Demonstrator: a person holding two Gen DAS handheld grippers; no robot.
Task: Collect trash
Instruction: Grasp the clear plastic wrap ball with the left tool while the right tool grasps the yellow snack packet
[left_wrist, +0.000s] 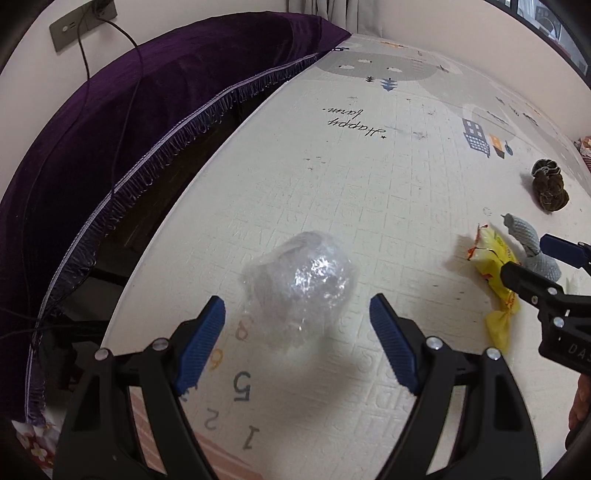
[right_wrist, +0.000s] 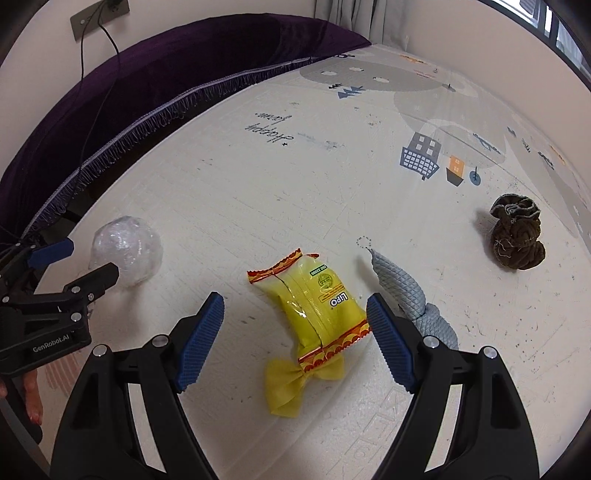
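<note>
Home, likely a bedroom: kids' play mat (right_wrist: 258, 177) on floor, purple bedspread (left_wrist: 110, 122) upper left, curtain (right_wrist: 369, 18) top.

Clear plastic wad (left_wrist: 299, 280), yellow wrapper (right_wrist: 314, 314)

The left gripper (left_wrist: 297, 308) hung over the mat (left_wrist: 369, 184) with its jaws spread wide, its blue pads (left_wrist: 201, 347) apart and clasping nothing, tips tilted down toward the mat. The right gripper (right_wrist: 295, 306) hung just beside it over the same mat, jaws equally wide, blue pads (right_wrist: 389, 343) apart and bare. Each showed at the edge of the other's view, the right gripper (left_wrist: 532, 264) and the left gripper (right_wrist: 79, 264), with a bit of the holding hand (right_wrist: 31, 398) visible behind the left one.
</note>
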